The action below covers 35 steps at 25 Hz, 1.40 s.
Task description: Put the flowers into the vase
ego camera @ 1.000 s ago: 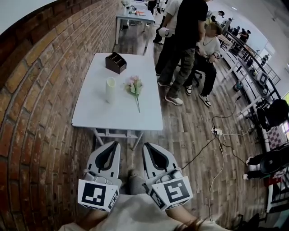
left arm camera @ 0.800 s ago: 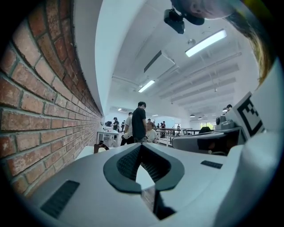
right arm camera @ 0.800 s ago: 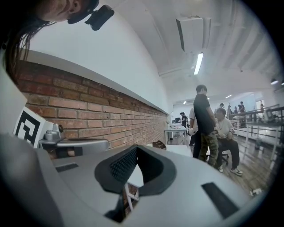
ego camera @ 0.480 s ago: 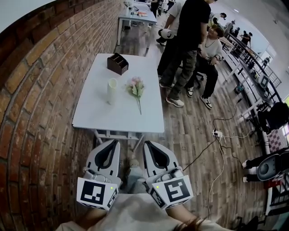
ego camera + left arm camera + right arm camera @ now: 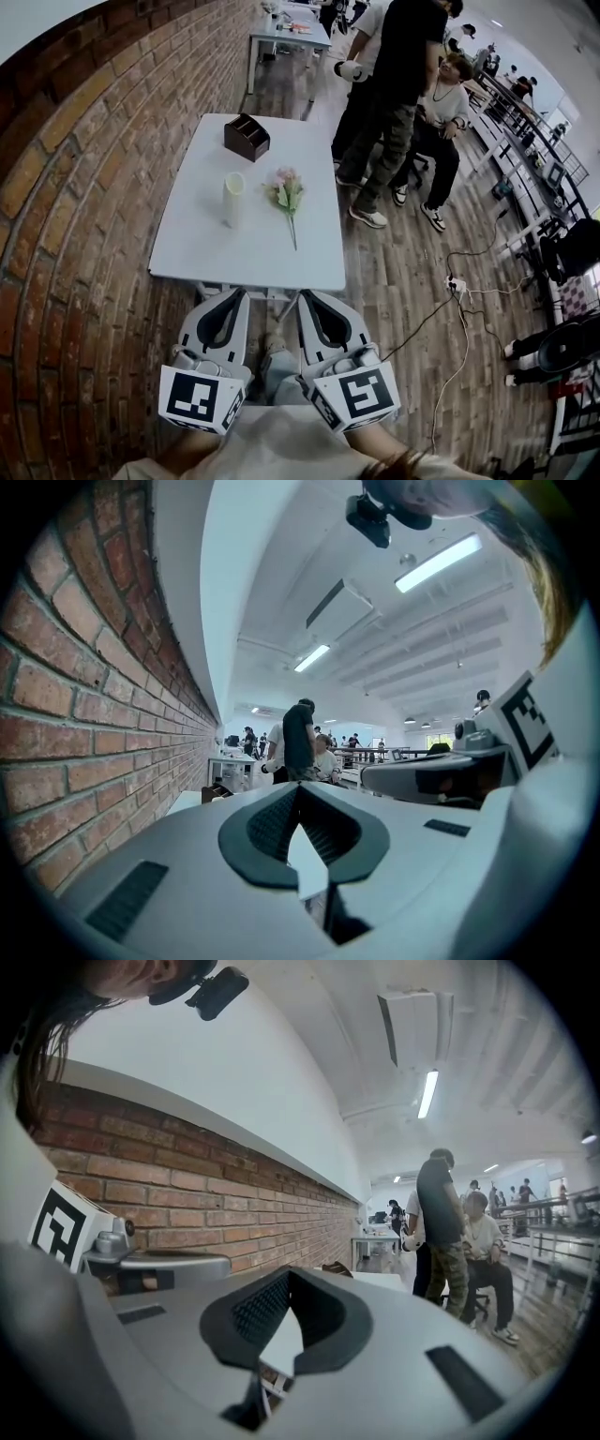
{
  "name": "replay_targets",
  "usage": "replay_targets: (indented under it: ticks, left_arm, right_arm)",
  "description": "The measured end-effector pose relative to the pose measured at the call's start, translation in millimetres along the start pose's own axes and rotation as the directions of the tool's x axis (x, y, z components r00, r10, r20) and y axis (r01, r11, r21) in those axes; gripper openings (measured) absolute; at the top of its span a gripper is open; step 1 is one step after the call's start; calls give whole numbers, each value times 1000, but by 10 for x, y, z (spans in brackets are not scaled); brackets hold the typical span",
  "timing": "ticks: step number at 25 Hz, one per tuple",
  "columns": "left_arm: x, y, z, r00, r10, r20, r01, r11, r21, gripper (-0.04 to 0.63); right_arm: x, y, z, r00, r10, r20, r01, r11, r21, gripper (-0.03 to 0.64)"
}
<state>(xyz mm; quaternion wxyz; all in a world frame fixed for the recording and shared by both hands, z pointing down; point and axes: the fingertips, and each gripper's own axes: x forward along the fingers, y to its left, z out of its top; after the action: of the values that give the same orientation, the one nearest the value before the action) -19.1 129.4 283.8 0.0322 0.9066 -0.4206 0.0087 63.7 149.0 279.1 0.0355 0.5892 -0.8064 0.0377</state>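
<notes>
A bunch of pink flowers [image 5: 285,192] with a long green stem lies flat on the white table [image 5: 216,253], right of a pale upright vase [image 5: 232,199]. My left gripper [image 5: 242,294] and right gripper [image 5: 302,297] are side by side just short of the table's near edge, both pointing level at it. Each has its jaws together at the tips with nothing held. In the left gripper view the left gripper [image 5: 298,787] is shut. The right gripper view shows the right gripper [image 5: 288,1273] shut too.
A dark brown box [image 5: 246,137] stands at the table's far end. A brick wall [image 5: 66,244] runs along the left. People [image 5: 398,94] stand and sit to the right of the table. Cables and a power strip [image 5: 457,284] lie on the wooden floor.
Both grippers and the head have moved toward the table; its near edge now sits closer to the jaw tips. The jaws stayed shut.
</notes>
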Motion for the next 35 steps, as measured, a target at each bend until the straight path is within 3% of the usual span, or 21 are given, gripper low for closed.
replay_targets:
  ticks: [21, 35]
  left_arm:
    - [1318, 758, -32, 997, 64, -51, -64, 998, -9, 8]
    - [1821, 987, -80, 986, 163, -44, -165, 985, -46, 8]
  right_arm:
    - [1490, -603, 64, 990, 125, -61, -127, 991, -31, 8]
    - [1968, -969, -54, 978, 196, -75, -197, 980, -5, 6]
